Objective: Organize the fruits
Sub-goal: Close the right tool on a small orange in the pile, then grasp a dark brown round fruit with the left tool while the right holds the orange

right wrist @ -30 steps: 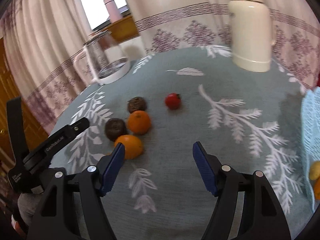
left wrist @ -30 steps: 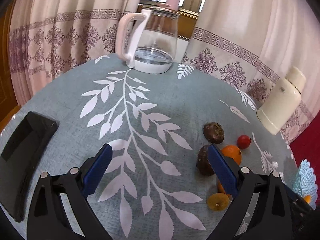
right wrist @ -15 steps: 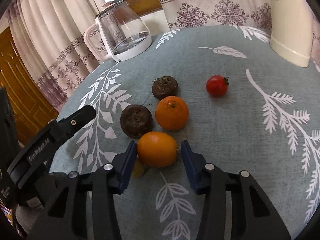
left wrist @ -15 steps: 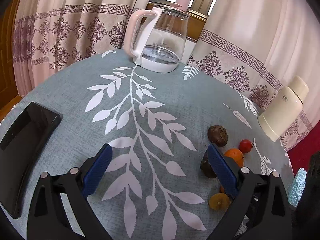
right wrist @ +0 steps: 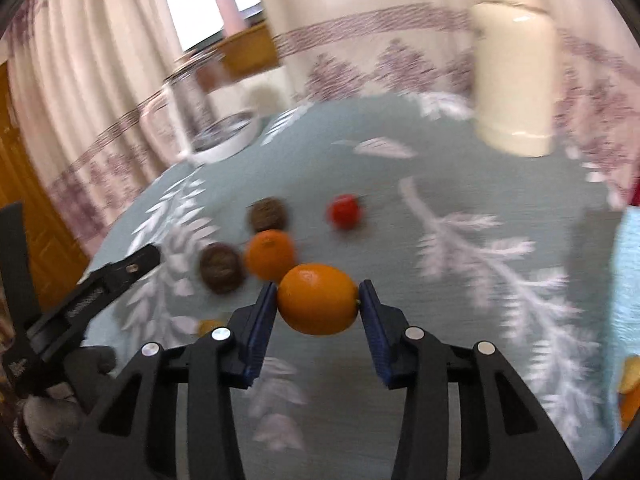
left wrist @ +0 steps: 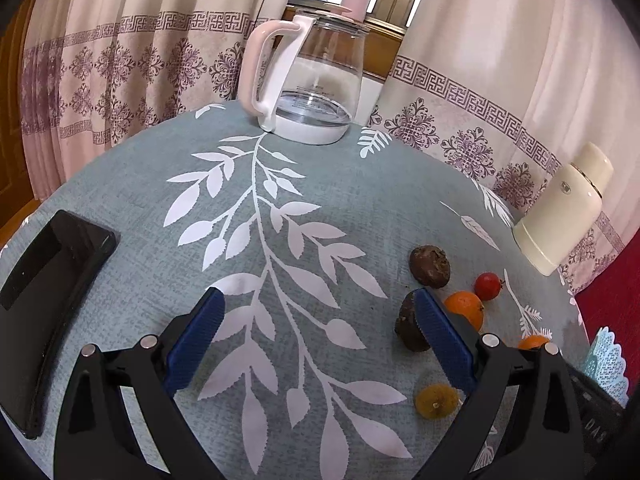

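Progress is at an early stage: one fruit is gripped and most remain loose on the bench (left wrist: 360, 208).

Left side, left wrist view: a dark flat tray (left wrist: 44, 292) lies at the bench edge with nothing visible in it. The left gripper (left wrist: 316, 340) hovers above the cloth with its fingers (left wrist: 196, 336) spread wide and nothing between them.

Centre: a glass kettle (left wrist: 312, 80) stands at the far edge; whether it holds water cannot be told.

Right of centre, loose fruit lies in a cluster: two brown fruits (left wrist: 430, 266), a small orange (left wrist: 464, 308), a red fruit (left wrist: 488, 286) and a small yellow-brown fruit (left wrist: 436, 400).

Right wrist view: the right gripper (right wrist: 318, 304) has just been closing, and its fingers (right wrist: 262, 320) now press on both ends of the orange (right wrist: 318, 300), which appears lifted clear of the cloth, just in front of the cluster. The view is blurred.

Right side: a cream flask (right wrist: 514, 80) stands closed at the far edge. A pale blue holder (right wrist: 628, 280) at the right rim shows yellow and orange pieces (right wrist: 630, 392), probably fruit already placed; its shape cannot be told.

Remaining work, as judged: carry the gripped orange to the holder, then transfer the five loose fruits.
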Motion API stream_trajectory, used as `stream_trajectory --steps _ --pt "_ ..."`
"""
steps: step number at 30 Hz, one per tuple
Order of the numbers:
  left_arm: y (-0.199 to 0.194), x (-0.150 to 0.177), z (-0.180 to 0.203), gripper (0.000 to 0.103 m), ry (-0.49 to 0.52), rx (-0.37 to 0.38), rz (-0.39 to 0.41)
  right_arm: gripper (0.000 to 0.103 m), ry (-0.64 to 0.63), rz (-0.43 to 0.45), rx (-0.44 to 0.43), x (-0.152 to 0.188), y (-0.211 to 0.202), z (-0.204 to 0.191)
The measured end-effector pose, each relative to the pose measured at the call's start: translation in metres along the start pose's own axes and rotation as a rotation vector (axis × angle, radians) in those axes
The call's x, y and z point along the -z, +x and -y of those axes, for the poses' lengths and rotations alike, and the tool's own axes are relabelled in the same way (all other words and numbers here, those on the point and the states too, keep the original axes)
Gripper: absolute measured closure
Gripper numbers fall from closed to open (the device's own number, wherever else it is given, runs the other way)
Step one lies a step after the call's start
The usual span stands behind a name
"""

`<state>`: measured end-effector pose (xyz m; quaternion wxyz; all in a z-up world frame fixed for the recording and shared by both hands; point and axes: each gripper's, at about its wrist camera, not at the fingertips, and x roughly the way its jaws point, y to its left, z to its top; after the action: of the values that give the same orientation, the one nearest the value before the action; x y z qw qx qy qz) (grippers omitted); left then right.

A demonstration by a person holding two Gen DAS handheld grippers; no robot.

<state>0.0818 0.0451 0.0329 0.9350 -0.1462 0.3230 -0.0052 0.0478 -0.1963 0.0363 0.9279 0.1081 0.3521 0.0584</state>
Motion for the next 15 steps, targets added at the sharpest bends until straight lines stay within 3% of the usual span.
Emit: stream_trajectory --steps 3,9,15 --pt "0.0 0.001 0.003 0.006 0.016 -0.006 0.002 0.06 0.025 0.028 0.062 0.004 -0.002 0.015" --pt "0.006 0.0 0.017 0.006 0.085 -0.022 -0.03 0.06 0.087 0.027 0.044 0.006 0.0 0.03" --pt "0.016 0.0 0.051 0.006 0.238 0.006 -0.082 0.06 0.108 0.024 0.029 0.008 0.001 0.033"
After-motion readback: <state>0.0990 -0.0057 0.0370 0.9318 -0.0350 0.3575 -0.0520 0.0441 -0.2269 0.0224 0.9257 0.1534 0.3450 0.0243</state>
